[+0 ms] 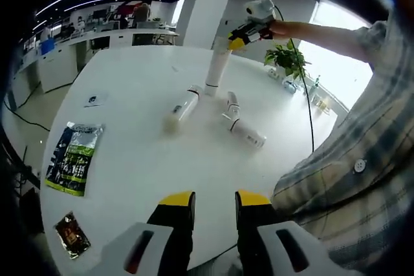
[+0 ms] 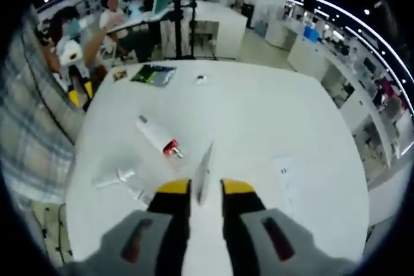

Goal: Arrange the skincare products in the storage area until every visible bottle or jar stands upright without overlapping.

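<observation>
A tall white tube (image 1: 218, 66) stands cap down on the white table (image 1: 142, 179), leaning slightly. My right gripper (image 1: 249, 30) is shut on its top end. In the right gripper view the tube (image 2: 205, 169) shows edge-on between the yellow jaw tips of the right gripper (image 2: 206, 189). A white bottle (image 1: 181, 109) lies on its side left of the tube. Another white bottle (image 1: 249, 135) lies to the right, with a small white piece (image 1: 231, 105) at its far end. My left gripper (image 1: 215, 201) hangs open over the table's near edge, holding nothing.
A green packet (image 1: 74, 156), a small brown packet (image 1: 71, 234) and a small card (image 1: 96, 100) lie on the table's left side. A potted plant (image 1: 288, 59) stands at the far right edge. A plaid sleeve (image 1: 349, 159) covers the right side.
</observation>
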Demonstrator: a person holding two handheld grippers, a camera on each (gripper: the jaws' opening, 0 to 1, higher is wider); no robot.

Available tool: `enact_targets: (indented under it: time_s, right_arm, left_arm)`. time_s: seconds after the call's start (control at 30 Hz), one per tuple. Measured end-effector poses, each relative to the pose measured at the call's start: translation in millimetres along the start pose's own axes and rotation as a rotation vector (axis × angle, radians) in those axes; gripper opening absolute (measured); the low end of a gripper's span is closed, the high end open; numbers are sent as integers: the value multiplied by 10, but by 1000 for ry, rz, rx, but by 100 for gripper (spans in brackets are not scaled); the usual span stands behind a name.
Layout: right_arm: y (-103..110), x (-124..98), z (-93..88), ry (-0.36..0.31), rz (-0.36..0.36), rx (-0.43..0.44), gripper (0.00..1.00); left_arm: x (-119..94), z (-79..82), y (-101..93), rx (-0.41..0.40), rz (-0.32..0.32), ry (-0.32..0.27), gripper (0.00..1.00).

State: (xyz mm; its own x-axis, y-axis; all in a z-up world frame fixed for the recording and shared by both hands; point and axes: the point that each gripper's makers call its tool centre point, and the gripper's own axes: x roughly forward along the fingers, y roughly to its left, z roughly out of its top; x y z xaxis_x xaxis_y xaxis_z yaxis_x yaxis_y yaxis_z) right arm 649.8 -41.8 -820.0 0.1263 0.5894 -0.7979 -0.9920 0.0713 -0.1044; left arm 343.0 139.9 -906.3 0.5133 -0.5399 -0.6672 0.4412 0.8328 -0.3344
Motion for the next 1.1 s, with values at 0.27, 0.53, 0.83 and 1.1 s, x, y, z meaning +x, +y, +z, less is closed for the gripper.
enact_targets:
  time_s: [0.27,0.53,0.83,1.1]
  right_arm:
    - [1,27,4,50,0,-107,6]
    - [-6,18,4,52,1,-168,6]
    - [-54,37,-5,87,-6,-275,8]
    - [-35,35,-3,87,2,-248,16]
  left_arm:
    - [-28,-36,-37,-16,4,-14,25]
    - [-63,-139,-65,-32,10,-11,25]
    - [-87,-212,-93,-37,14,4,25]
    - [-79,-225,-122,-40,14,6,25]
